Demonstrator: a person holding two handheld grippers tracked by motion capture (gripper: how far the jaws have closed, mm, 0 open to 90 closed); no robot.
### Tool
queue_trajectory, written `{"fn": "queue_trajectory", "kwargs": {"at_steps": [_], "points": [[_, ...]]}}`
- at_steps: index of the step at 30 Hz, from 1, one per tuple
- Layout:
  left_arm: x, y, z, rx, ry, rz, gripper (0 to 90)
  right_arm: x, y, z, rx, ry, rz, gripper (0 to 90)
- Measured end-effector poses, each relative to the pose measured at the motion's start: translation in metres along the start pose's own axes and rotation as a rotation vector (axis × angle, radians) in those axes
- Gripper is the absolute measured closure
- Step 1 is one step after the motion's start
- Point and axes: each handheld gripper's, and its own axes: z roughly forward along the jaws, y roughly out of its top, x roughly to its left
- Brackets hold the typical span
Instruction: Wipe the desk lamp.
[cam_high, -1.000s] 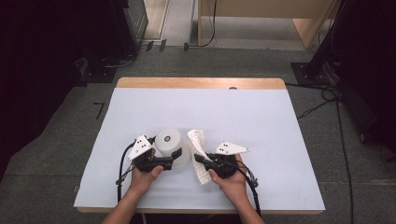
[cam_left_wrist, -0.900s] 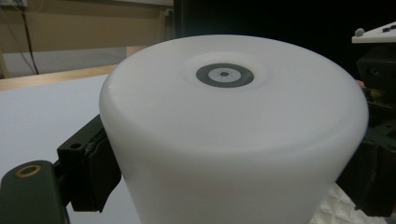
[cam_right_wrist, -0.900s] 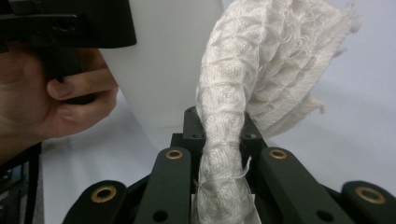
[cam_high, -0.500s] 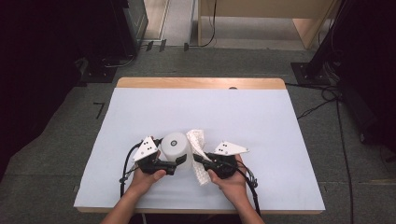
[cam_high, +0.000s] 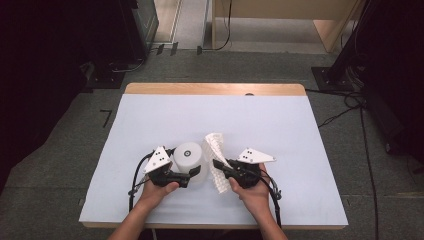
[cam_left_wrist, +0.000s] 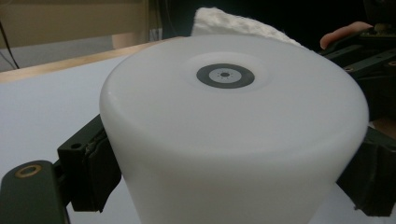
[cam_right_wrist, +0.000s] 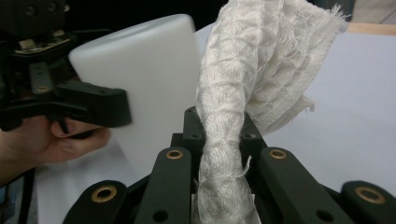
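Gripping white cup (cam_high: 188, 161), left tool (cam_high: 186, 178); right tool (cam_high: 218, 164) clamps white cloth (cam_high: 215, 150) beside cup, touching.

Two black grippers w/ brass-ringed screw holes, left gripper (cam_high: 192, 176), right gripper (cam_high: 216, 163), grey triangular plates, black cables

I work over a pale blue-white rectangular surface (cam_high: 280, 125) with a light wooden edge strip (cam_high: 215, 89) along its far side. Around it lies grey carpeted floor (cam_high: 65, 165). Beyond the far side stands a light wooden panel of furniture (cam_high: 280, 20), with black cables (cam_high: 227, 30) hanging down before it. At the far left sits a dark cabinet (cam_high: 142, 22); at the right a black stand base (cam_high: 332, 77) with loose black cables (cam_high: 345, 107) trailing across the floor.
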Motion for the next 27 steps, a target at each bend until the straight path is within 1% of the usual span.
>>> {"fn": "queue_trajectory", "kwargs": {"at_steps": [3, 4, 7, 8, 11, 15, 17, 18, 21, 23, 25, 27], "points": [[-0.003, 0.000, 0.001, 0.011, 0.003, 0.010, 8.8, 0.008, -0.002, 0.007, 0.022, 0.026, -0.029, 79.6], [-0.002, 0.000, 0.001, 0.009, 0.004, 0.005, 8.8, 0.009, -0.003, 0.009, 0.027, 0.021, -0.032, 79.7], [0.001, 0.002, -0.002, -0.014, -0.010, -0.026, 8.8, 0.007, -0.007, 0.012, 0.047, 0.027, -0.015, 79.7], [0.001, 0.002, -0.003, -0.015, -0.010, -0.022, 8.9, 0.007, -0.007, 0.012, 0.047, 0.027, -0.016, 79.7], [0.001, 0.001, -0.002, -0.004, -0.013, -0.009, 8.9, 0.009, -0.004, 0.011, 0.040, 0.020, -0.029, 79.7], [-0.002, -0.002, 0.003, 0.032, -0.025, 0.008, 8.9, 0.011, 0.001, 0.005, 0.012, 0.022, -0.033, 79.7], [-0.004, -0.002, 0.005, 0.040, -0.026, 0.021, 8.9, 0.011, 0.004, 0.002, -0.006, 0.018, -0.038, 79.7], [-0.004, -0.002, 0.006, 0.041, -0.027, 0.021, 8.8, 0.011, 0.005, 0.000, -0.012, 0.018, -0.037, 79.7], [-0.005, -0.002, 0.005, 0.042, -0.019, 0.028, 8.8, 0.011, 0.005, -0.001, -0.018, 0.026, -0.036, 79.7], [-0.004, -0.001, 0.004, 0.034, -0.015, 0.022, 8.9, 0.009, 0.002, 0.001, -0.008, 0.027, -0.031, 79.7], [-0.002, 0.000, 0.003, 0.019, -0.008, 0.006, 8.9, 0.008, -0.002, 0.006, 0.016, 0.024, -0.036, 79.6], [-0.001, 0.002, 0.001, 0.000, -0.006, -0.005, 8.9, 0.007, -0.007, 0.010, 0.039, 0.025, -0.025, 79.6]]}}
